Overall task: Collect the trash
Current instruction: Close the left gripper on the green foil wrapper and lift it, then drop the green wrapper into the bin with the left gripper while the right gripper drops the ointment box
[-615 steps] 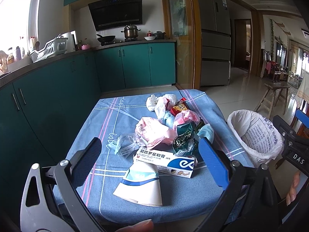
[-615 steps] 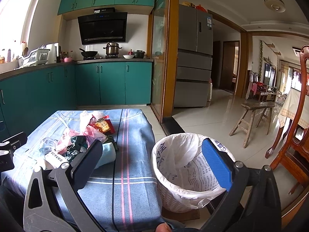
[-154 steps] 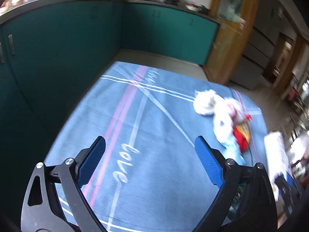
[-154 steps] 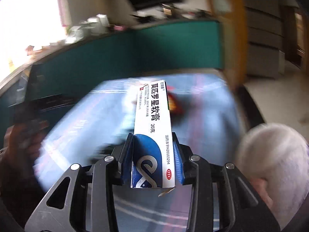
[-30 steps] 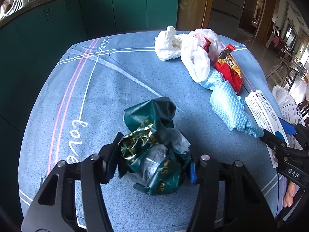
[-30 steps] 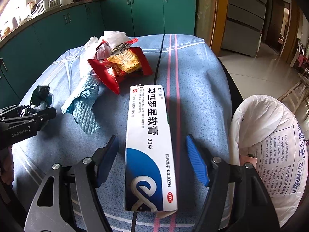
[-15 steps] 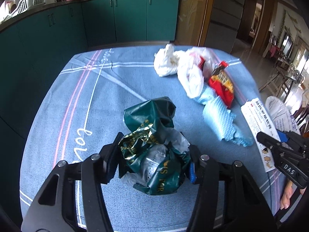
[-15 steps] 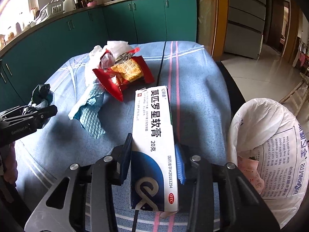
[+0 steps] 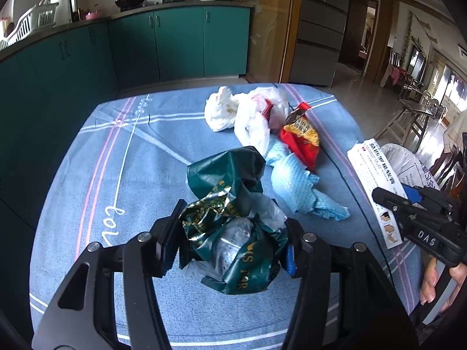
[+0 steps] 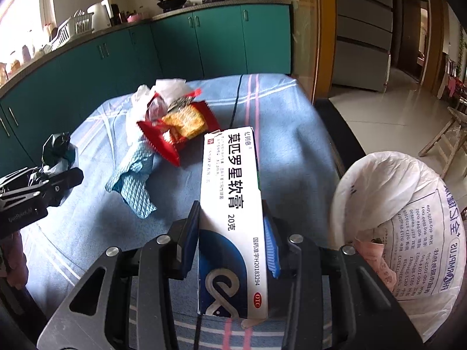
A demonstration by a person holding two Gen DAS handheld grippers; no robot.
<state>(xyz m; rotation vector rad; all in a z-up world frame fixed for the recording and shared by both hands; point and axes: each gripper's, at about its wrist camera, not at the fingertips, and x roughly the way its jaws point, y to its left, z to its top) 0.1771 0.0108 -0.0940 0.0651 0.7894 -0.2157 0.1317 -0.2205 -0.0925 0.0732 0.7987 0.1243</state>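
My left gripper point(image 9: 227, 242) is shut on a crumpled dark green foil bag point(image 9: 230, 221) and holds it over the blue tablecloth point(image 9: 140, 157). My right gripper point(image 10: 232, 239) is shut on a white and blue ointment box point(image 10: 230, 204), held lifted above the table's right side. The box also shows in the left wrist view point(image 9: 373, 180). The trash basket point(image 10: 408, 221) with a white liner stands on the floor right of the table. On the table lie a red snack packet point(image 9: 300, 137), a blue cloth point(image 9: 297, 189), a white plastic bag point(image 9: 256, 119) and a tissue wad point(image 9: 219, 110).
Teal kitchen cabinets point(image 9: 175, 43) run along the back and left. A fridge point(image 10: 362, 38) and a wooden door frame point(image 10: 321, 29) stand behind the table. A wooden stool point(image 9: 414, 116) stands on the tiled floor at the right. A black cable point(image 10: 233, 108) runs across the cloth.
My right gripper closed on the ointment box and lifted it off the table. My left gripper kept its hold on the green bag and rose a little.
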